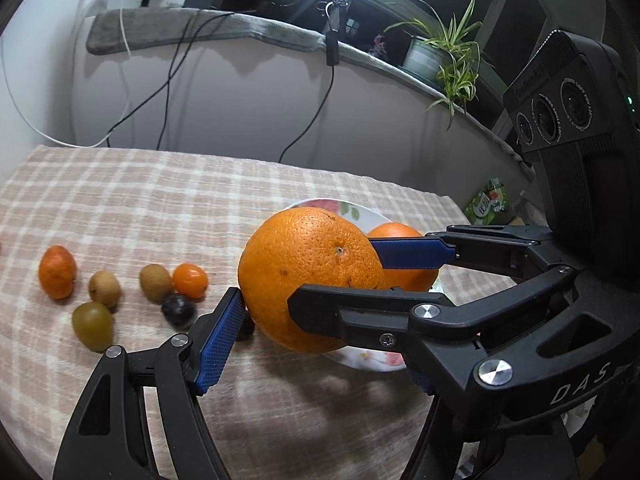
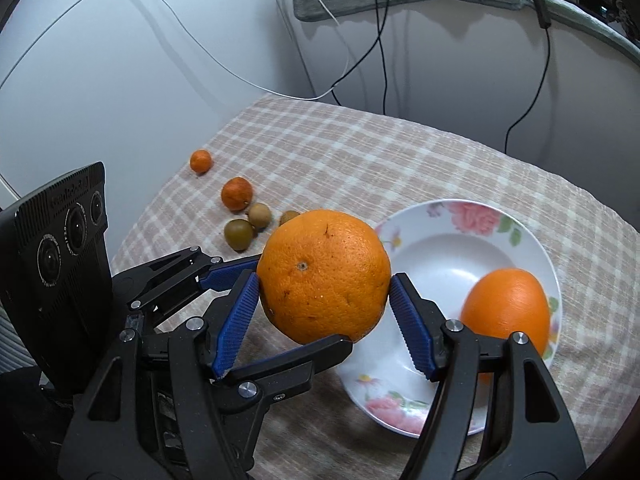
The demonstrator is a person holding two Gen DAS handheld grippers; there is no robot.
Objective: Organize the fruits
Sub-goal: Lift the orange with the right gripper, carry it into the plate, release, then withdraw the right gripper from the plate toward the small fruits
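Much is being hidden here: in the left wrist view the left gripper (image 1: pixel 320 332) is showing only one blue pad (image 1: pixel 222 340), which is pressing on the large orange (image 1: pixel 308 276), while its other pad is sitting behind the right gripper's black finger (image 1: pixel 360 310). The right wrist view is filling the gap, since there the left gripper's near finger (image 2: pixel 304 360) is lying against the orange's underside and its far pad against the rear left. The right gripper (image 2: pixel 325 300) is clamping the same fruit, both blue pads pressing its sides. So both tools are grasping the large orange, which is hanging above the checked cloth (image 1: pixel 160 200), just beside the left rim of the flowered plate (image 2: pixel 472 216). A second orange (image 2: pixel 506 308) is lying in the plate, partly covered by the right finger and blurred. On the cloth the small fruits are lying together, well apart from the plate: three small orange ones (image 1: pixel 57 272) (image 1: pixel 190 280) (image 2: pixel 200 160), two brown ones (image 1: pixel 105 288) (image 1: pixel 156 282), one green one (image 1: pixel 93 326) and one dark one (image 1: pixel 178 310). Another dark shape (image 1: pixel 246 328) is peeking from behind the pad, too covered to identify.
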